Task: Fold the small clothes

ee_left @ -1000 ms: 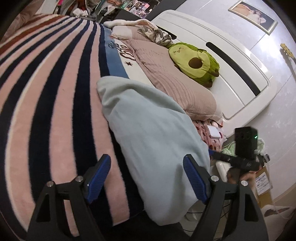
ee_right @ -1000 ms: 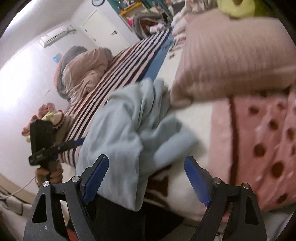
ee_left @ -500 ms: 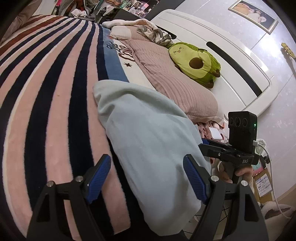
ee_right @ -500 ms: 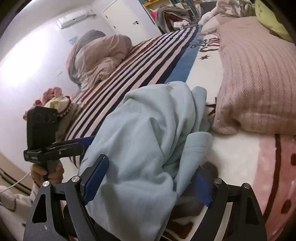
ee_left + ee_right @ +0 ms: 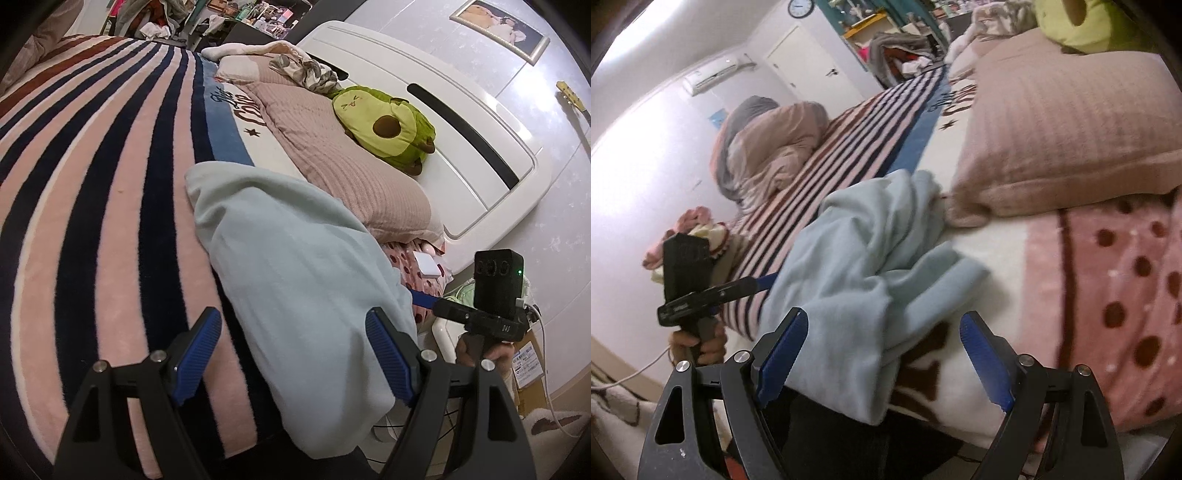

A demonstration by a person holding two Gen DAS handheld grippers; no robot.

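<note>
A pale blue garment [image 5: 295, 280] lies crumpled on the striped blanket at the bed's near edge, its lower part hanging over the side. It also shows in the right wrist view [image 5: 864, 266], bunched with a flap to the right. My left gripper [image 5: 295, 362] is open, its blue pads either side of the garment's hanging end without gripping it. My right gripper [image 5: 882, 362] is open at the garment's near edge, holding nothing. Each gripper shows in the other's view, the right one [image 5: 491, 295] and the left one [image 5: 690, 280].
The pink and navy striped blanket [image 5: 92, 206] covers the bed. A pink ribbed pillow [image 5: 1063, 122] and an avocado plush [image 5: 388, 125] lie by the white headboard [image 5: 461, 122]. A polka-dot pink cover [image 5: 1115, 295] lies at right. A bundled duvet [image 5: 764, 147] sits far left.
My right gripper has swung back to the right and come closer to the garment's near edge. My left gripper has held almost still. The garment has barely shifted.
</note>
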